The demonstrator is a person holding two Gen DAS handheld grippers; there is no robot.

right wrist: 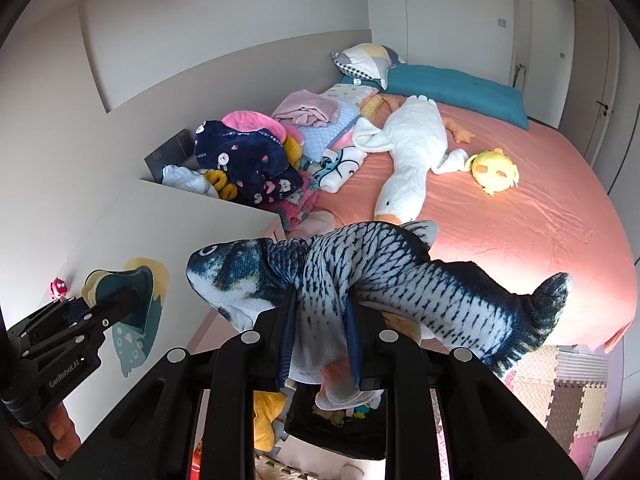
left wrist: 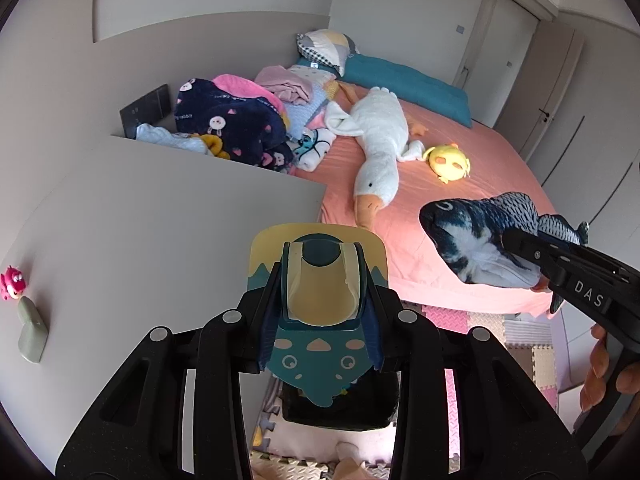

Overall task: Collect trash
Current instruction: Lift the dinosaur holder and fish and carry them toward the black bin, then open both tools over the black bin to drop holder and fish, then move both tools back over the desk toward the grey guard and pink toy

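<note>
Left gripper (left wrist: 324,300) clamps a teal-and-yellow card (left wrist: 320,320); right gripper (right wrist: 320,344) is clenched on a plush fish (right wrist: 376,280) at mid-body, head and tail drooping either side. Directly below both grippers sits a dark bin (right wrist: 336,428), presumably the drop target. Bed (right wrist: 520,220) lies ahead.

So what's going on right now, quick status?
Left gripper shut on teal-and-yellow cartoon toy. Right gripper shut on blue-grey plush fish. Black bin directly below, nothing blocking.
</note>
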